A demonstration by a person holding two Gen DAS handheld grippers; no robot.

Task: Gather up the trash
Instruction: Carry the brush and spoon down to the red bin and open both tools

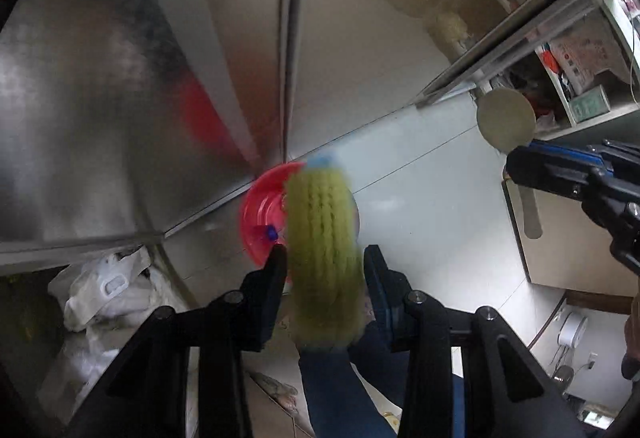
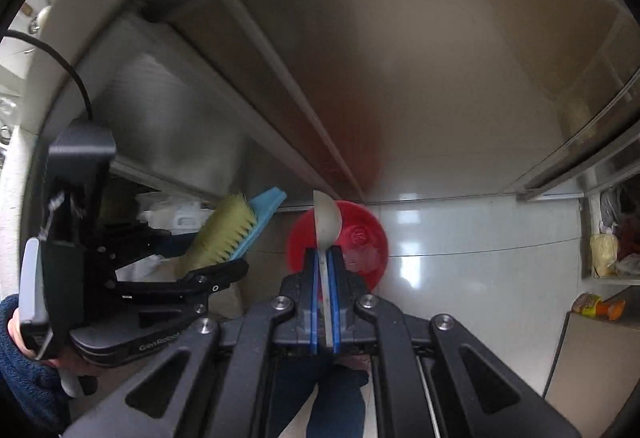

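My left gripper (image 1: 325, 254) is shut on a hand brush (image 1: 324, 238) with yellow-green bristles and a light blue back, bristles facing the camera. Below it on the white tiled floor sits a red basin (image 1: 260, 214) holding a blue-capped item and clear plastic. My right gripper (image 2: 326, 252) is shut on the flat grey handle of a pale round scoop (image 2: 326, 214), which hangs over the red basin (image 2: 360, 238). In the right wrist view the left gripper (image 2: 224, 262) and the brush (image 2: 224, 234) are to the left. The right gripper (image 1: 516, 166) shows at the left wrist view's right edge.
Steel cabinet doors (image 1: 160, 78) rise behind the basin. White plastic bags (image 1: 108, 290) lie at the left. An open shelf (image 1: 576, 70) with packets stands at the right, an orange-yellow packet (image 2: 596, 306) below it. A person's blue trouser leg (image 1: 340, 390) is underneath.
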